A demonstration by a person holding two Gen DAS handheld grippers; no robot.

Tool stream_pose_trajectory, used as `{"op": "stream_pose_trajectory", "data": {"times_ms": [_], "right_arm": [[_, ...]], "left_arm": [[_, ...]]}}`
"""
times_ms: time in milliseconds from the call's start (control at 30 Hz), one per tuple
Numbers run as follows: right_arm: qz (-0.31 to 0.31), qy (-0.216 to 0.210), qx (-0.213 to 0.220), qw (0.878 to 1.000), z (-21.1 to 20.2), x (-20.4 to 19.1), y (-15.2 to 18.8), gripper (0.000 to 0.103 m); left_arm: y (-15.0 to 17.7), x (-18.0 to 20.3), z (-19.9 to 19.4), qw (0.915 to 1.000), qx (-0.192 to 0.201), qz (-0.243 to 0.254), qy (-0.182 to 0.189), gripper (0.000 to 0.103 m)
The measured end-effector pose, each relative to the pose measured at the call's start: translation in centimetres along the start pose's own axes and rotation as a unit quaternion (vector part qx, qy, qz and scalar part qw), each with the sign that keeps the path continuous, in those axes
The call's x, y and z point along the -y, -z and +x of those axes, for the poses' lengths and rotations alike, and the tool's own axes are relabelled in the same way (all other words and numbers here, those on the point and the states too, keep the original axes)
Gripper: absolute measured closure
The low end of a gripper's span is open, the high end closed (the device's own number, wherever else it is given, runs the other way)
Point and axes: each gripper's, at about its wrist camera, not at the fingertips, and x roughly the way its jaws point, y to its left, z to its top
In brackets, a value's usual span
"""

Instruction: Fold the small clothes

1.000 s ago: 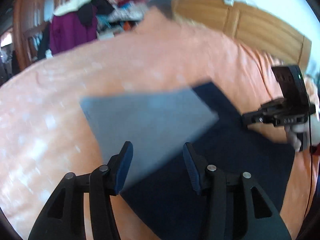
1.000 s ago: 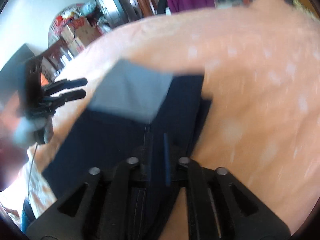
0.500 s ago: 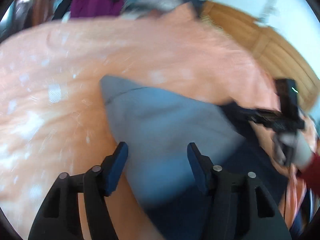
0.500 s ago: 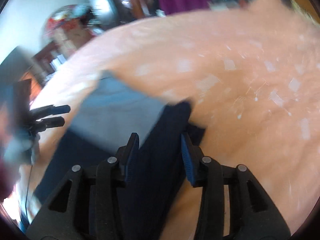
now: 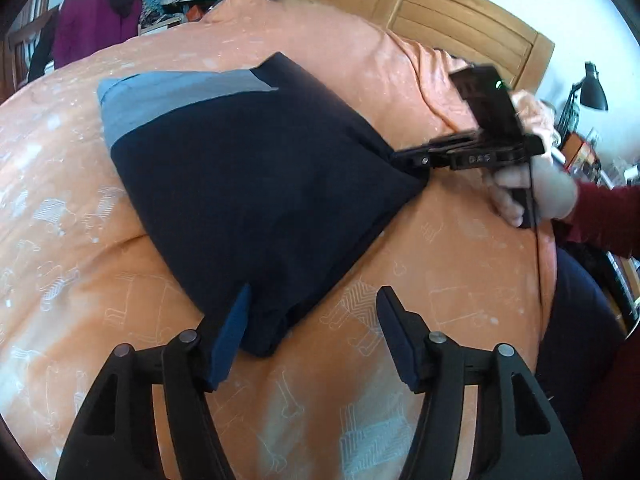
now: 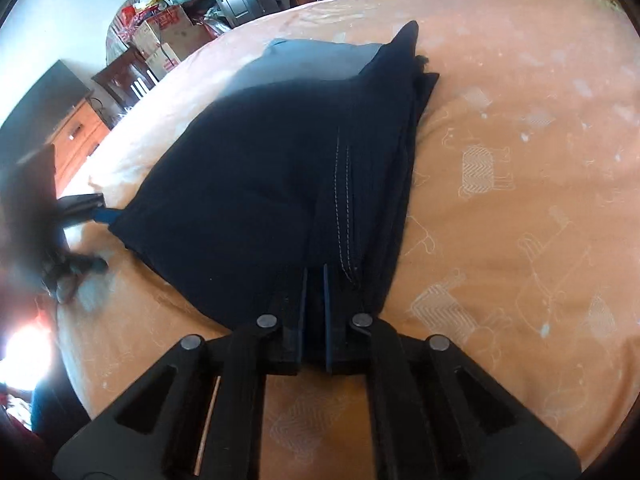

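A folded navy garment (image 5: pixel 256 184) lies on the orange bedspread (image 5: pixel 448 264), with a grey-blue part (image 5: pixel 160 96) showing at its far left edge. My left gripper (image 5: pixel 316 320) is open at the garment's near corner, and that corner sits just inside its left finger. My right gripper (image 6: pixel 314 280) is shut on the garment's stitched edge (image 6: pixel 344 200). In the left wrist view it pinches the right-hand corner (image 5: pixel 416 160). The left gripper (image 6: pixel 92 208) shows blurred at the garment's left corner in the right wrist view.
A wooden headboard (image 5: pixel 440 16) bounds the bed at the back. Piled clothes (image 5: pixel 120 8) sit beyond its far left. A hand with a dark red sleeve (image 5: pixel 560 200) holds the right gripper. A dresser (image 6: pixel 76 136) and boxes (image 6: pixel 168 32) stand beside the bed.
The navy layer now covers most of the grey-blue part that lay on top before. My right gripper opened half a second ago and has shut on the edge. The left gripper stayed open.
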Motion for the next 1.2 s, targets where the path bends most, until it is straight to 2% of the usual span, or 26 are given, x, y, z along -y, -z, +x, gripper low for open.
{"op": "stream_pose_trajectory", "data": {"times_ms": [33,133,200,267,333,433,567,700,733,800,833,867,967,1100,1167,1200], "right_arm": [[0.002,-0.006,0.001,1.000,0.0,0.1,0.1,0.098],[0.019,-0.028,0.012,0.999,0.0,1.0,0.4,0.098],[0.021,-0.029,0.015,0.999,0.1,0.6,1.0,0.099],[0.020,-0.027,0.018,0.999,0.0,0.3,1.2,0.099],[0.025,-0.035,0.020,0.999,-0.1,0.5,1.4,0.099],[0.035,-0.050,0.021,0.998,0.1,0.9,1.6,0.099],[0.042,-0.062,0.023,0.997,0.2,1.3,1.7,0.099],[0.051,-0.074,0.023,0.996,0.2,1.7,1.8,0.099],[0.051,-0.076,0.023,0.996,0.2,1.7,1.8,0.099],[0.053,-0.079,0.024,0.995,0.2,1.9,1.7,0.099],[0.055,-0.081,0.023,0.995,0.2,2.0,1.7,0.099],[0.056,-0.083,0.023,0.995,0.2,2.0,1.7,0.099],[0.060,-0.087,0.023,0.994,0.1,2.3,1.8,0.099],[0.068,-0.093,0.020,0.993,-0.1,2.5,1.6,0.099],[0.065,-0.071,0.016,0.995,-0.9,1.9,1.3,0.098],[0.060,-0.056,0.014,0.996,-1.4,1.4,1.2,0.094]], "left_arm": [[-0.6,-0.2,-1.1,0.9997,0.023,-0.004,-0.012,0.041],[-2.3,-0.6,-4.2,0.9956,0.090,-0.020,-0.013,0.041],[-3.5,-0.2,-4.1,0.9951,0.097,-0.017,0.002,0.041],[-3.9,-0.6,-1.9,0.9974,0.069,-0.020,0.005,0.044],[-2.9,-1.3,1.7,0.9989,0.017,-0.038,0.021,0.056],[0.3,-0.2,4.6,0.9996,-0.015,-0.026,0.002,0.056],[-0.2,0.5,3.3,0.9993,0.003,-0.036,-0.004,0.056],[-0.8,2.6,0.1,0.9979,0.058,-0.030,0.004,0.057],[-0.8,2.9,0.0,0.9979,0.059,-0.026,0.008,0.055],[-0.4,2.8,1.8,0.9991,0.016,-0.030,0.027,0.052],[0.4,2.5,3.6,0.9981,-0.023,-0.036,0.044,0.049],[1.2,2.3,4.6,0.9976,-0.035,-0.037,0.048,0.049],[0.7,2.5,3.7,0.9974,-0.026,-0.044,0.052,0.048],[1.5,2.5,1.2,0.9924,-0.011,-0.089,0.084,0.046],[2.8,3.2,-0.5,0.9906,-0.012,-0.102,0.090,0.046],[3.3,3.4,-1.1,0.9906,-0.011,-0.103,0.089,0.046]]}}
